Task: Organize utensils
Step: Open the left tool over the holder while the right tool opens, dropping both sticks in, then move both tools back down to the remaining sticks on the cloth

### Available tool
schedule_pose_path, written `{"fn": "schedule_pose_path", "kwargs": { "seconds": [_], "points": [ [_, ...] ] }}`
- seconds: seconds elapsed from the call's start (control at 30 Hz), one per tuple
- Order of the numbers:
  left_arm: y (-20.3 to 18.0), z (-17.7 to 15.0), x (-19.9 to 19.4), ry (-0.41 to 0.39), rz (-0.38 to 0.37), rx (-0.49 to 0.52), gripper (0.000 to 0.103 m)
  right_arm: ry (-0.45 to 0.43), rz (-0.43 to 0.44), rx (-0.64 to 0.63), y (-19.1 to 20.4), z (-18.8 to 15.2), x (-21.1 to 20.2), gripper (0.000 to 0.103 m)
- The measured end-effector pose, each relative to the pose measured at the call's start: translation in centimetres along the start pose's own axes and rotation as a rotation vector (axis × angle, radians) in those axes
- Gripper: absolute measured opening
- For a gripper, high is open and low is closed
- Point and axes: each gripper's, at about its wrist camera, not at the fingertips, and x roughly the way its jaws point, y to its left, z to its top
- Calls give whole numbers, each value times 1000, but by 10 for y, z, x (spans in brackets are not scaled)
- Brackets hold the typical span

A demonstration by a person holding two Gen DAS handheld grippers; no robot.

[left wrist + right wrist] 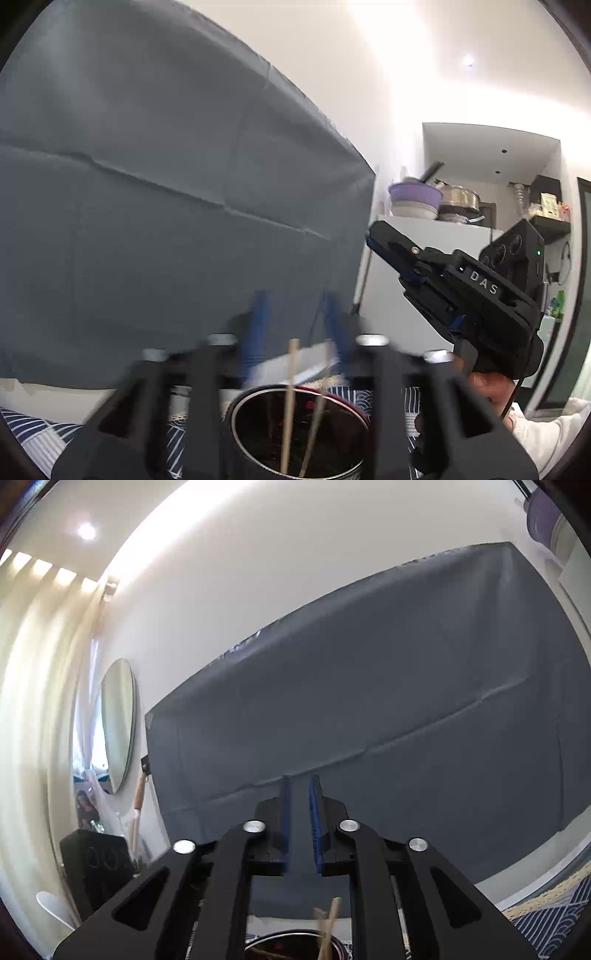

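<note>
Both claws above round metal utensil holder [295,432], nothing between the pads. Left claw [295,332] spread, blurred; right claw [300,819] parted narrowly, empty.

Two wooden chopsticks [291,398] stand inside holder, near bottom centre of left view, on blue patterned cloth [37,428]. Long axes near upright, tops tilted slightly toward the far grey cloth backdrop [166,221], lower ends in holder.

Step judged: release after drop-in. Do well: lift claws straight up, avoid knocking protruding tops or tipping holder.
</note>
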Motion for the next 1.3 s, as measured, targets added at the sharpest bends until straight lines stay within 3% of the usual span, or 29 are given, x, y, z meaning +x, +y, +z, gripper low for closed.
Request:
{"fn": "schedule_pose_path", "kwargs": {
  "seconds": [0.03, 0.07, 0.1, 0.17, 0.3, 0.57, 0.7, 1.03, 1.3],
  "points": [
    [-1, 3, -5, -15, 8, 0, 74, -2, -21, 1, 2, 2, -2, 75],
    [-2, 6, -11, -33, 15, 1, 76, -8, -48, 6, 3, 5, -4, 91],
    [-4, 9, -18, -52, 22, 4, 79, -18, -61, 6, 6, 6, -6, 93],
    [-7, 15, -29, -66, 43, 10, 99, -20, -61, -19, 14, 12, -8, 93],
    [-12, 24, -54, -94, 73, 25, 97, -12, -101, -84, 30, 21, -17, 95],
    [-29, 28, -89, -59, 134, 70, 97, 17, -148, -83, 47, 33, -41, 95],
    [-40, 26, -101, -23, 174, 102, 97, 45, -194, -48, 44, 36, -55, 95],
    [-53, 11, -121, 66, 189, 91, 97, 102, -306, -8, 34, 36, -93, 95],
    [-55, -11, -116, 203, 194, 66, 97, 205, -429, -8, 15, 30, -129, 95]
  ]
}}
